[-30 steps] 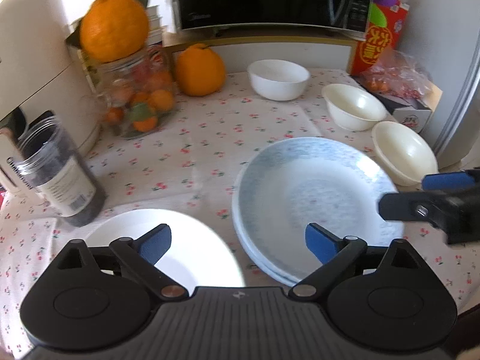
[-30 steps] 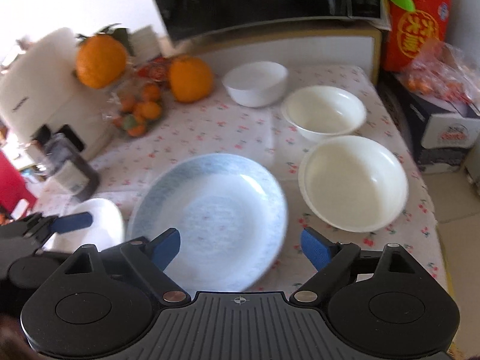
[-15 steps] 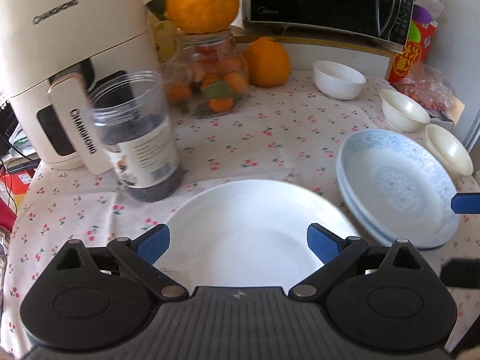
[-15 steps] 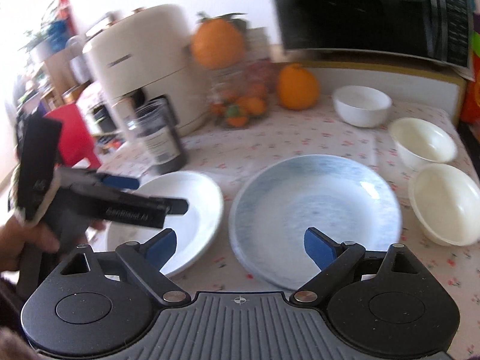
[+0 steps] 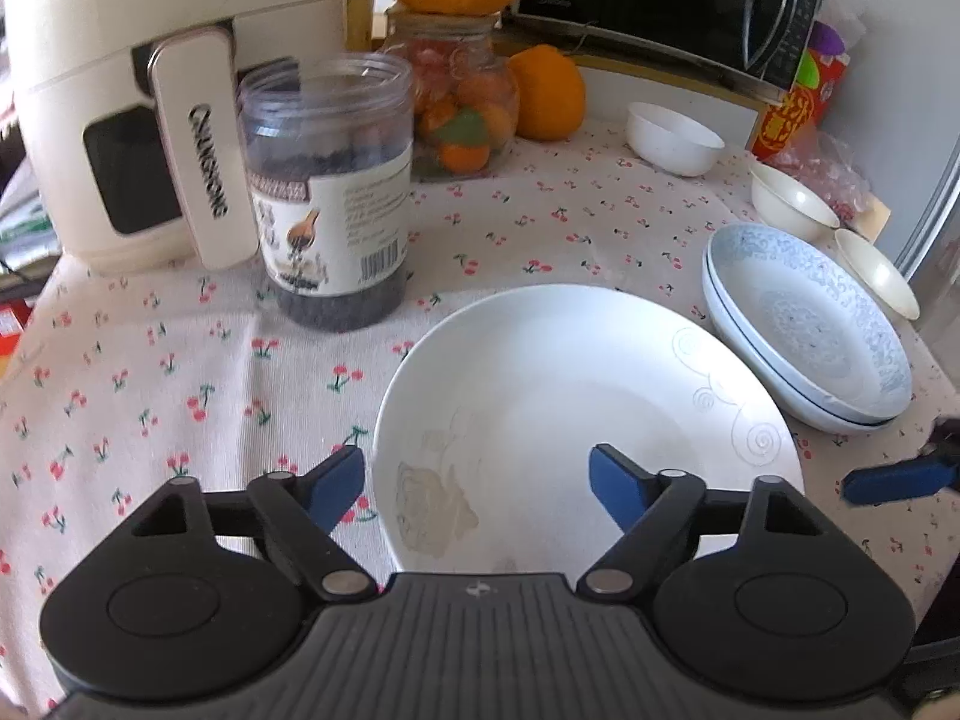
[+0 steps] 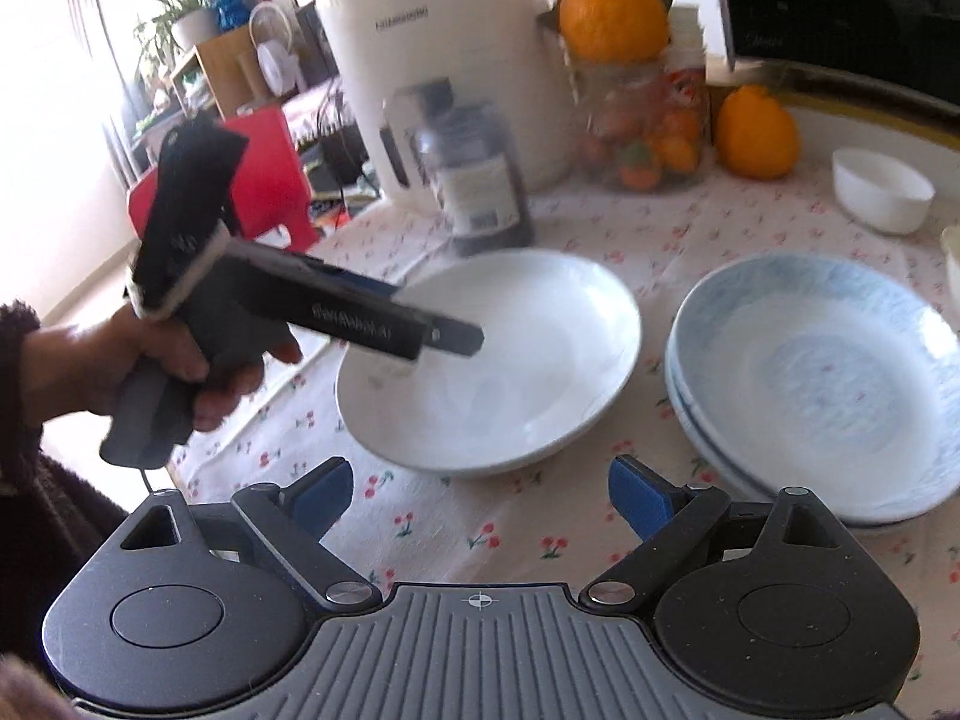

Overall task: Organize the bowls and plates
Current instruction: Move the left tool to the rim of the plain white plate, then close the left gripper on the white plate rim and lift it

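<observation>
Left gripper (image 5: 477, 480) open, hovering over near rim of white plate (image 5: 576, 396); right gripper (image 6: 480, 486) open, empty. Plate sits beside blue plates (image 5: 804, 330). I judge it rigid, glossy, slippery, breakable; I'd pinch the rim.

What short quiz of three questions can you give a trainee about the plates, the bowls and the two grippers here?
1. True or false: the left gripper already grips the white plate.
2. How many blue-patterned plates are stacked: A one, B two, C four?
3. Fill in: the right gripper is ____.

Key: 1 false, it is open over the plate; 2 B; 3 open, holding nothing.
</observation>
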`<state>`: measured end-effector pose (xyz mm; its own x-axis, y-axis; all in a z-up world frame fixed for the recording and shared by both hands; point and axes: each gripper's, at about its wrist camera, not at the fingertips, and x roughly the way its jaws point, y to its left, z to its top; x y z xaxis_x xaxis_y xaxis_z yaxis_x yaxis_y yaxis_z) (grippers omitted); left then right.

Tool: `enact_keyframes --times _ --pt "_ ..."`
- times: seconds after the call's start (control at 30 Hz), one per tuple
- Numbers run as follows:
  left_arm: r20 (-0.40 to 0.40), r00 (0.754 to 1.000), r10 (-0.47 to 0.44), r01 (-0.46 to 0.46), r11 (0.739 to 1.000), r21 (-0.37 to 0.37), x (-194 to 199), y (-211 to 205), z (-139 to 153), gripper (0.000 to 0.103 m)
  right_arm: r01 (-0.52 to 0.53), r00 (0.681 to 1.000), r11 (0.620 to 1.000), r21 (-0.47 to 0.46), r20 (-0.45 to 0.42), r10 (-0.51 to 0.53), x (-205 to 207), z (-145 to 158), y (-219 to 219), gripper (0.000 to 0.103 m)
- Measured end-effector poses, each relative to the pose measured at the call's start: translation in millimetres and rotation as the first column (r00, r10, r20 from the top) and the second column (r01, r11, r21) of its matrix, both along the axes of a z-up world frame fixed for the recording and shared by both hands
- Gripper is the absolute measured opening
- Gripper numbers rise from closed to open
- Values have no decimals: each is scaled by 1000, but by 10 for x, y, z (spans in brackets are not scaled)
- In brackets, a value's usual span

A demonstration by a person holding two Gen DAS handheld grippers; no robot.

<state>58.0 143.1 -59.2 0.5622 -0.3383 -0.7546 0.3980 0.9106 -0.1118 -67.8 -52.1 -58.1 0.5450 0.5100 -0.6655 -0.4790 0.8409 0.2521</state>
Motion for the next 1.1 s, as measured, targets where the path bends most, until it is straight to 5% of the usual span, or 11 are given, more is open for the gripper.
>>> enact_keyframes --times 0.27,0.57,0.9,1.1 --pt "-15 1000 19 -19 1000 -14 1 117 -32 53 68 994 997 39 -91 -64 214 -180 39 94" --pt "1 1000 23 -23 1000 -8 -38 190 -6 35 110 992 994 22 -63 -109 323 -214 128 88" --pt "7 999 42 -42 999 -9 -46 235 8 25 154 987 986 -69 -34 -157 359 -206 211 45" --pt "41 998 40 -40 999 -5 -108 277 64 23 169 983 985 -39 -67 -172 390 -170 157 38"
